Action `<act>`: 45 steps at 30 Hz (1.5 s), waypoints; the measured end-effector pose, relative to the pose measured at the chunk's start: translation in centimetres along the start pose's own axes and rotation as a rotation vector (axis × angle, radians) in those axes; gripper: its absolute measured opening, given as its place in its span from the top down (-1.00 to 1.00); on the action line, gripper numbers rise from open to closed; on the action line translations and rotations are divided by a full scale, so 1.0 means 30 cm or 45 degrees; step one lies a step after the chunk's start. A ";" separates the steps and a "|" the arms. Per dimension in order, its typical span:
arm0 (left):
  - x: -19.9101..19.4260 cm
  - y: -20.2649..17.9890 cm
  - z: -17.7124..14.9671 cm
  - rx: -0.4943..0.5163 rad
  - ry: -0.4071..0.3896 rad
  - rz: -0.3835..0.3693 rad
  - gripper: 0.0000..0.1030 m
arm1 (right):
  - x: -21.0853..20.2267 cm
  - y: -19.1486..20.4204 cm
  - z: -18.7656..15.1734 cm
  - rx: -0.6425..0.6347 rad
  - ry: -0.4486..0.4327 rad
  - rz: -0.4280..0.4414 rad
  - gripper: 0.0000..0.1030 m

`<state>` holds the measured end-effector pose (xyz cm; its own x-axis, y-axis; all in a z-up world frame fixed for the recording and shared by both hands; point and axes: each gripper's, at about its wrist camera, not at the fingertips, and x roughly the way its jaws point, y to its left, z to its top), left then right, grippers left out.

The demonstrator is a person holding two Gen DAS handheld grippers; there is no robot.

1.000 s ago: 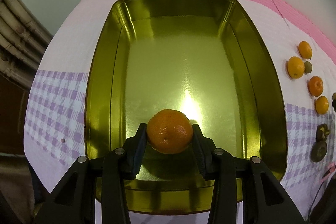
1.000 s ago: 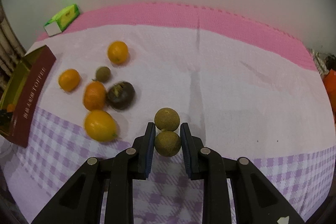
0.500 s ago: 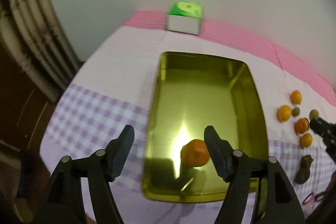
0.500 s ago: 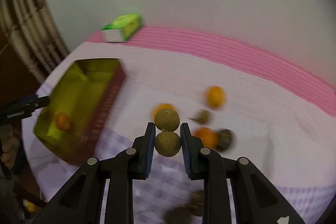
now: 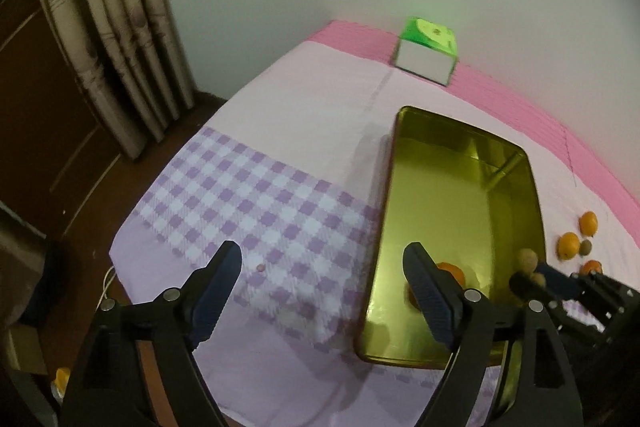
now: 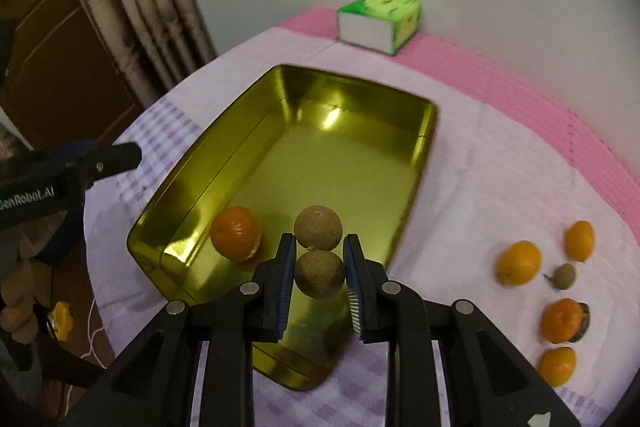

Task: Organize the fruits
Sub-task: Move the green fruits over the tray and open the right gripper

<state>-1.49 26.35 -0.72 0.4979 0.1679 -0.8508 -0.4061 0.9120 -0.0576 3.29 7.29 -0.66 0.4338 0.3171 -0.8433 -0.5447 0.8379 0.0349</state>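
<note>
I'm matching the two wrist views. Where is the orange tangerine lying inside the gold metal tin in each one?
Left wrist: orange tangerine low right, partly behind the left gripper finger.
Right wrist: tangerine lower left of centre, in the gold metal tin.
Shared landmark: green-and-white box.

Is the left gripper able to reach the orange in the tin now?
Probably yes. The left gripper is open and empty, and the orange lies uncovered in the open tin, though the right gripper hangs above it.
</note>
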 end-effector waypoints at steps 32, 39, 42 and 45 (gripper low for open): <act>0.048 0.068 -0.002 -0.115 0.079 0.031 -0.62 | 0.133 0.075 -0.004 -0.082 0.122 -0.023 0.55; 0.050 0.060 -0.005 -0.097 0.077 0.030 -0.62 | 0.116 0.070 -0.004 -0.064 0.106 -0.016 0.55; 0.048 0.052 -0.005 -0.085 0.071 0.030 -0.62 | 0.077 0.062 0.001 -0.052 0.076 -0.011 0.55; 0.044 0.045 -0.003 -0.075 0.065 0.028 -0.62 | 0.017 0.041 -0.004 -0.034 0.040 -0.008 0.53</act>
<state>-1.46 27.78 -1.97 0.4494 0.1670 -0.8776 -0.4617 0.8844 -0.0681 2.74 8.41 -1.12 0.4148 0.2978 -0.8598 -0.5610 0.8276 0.0160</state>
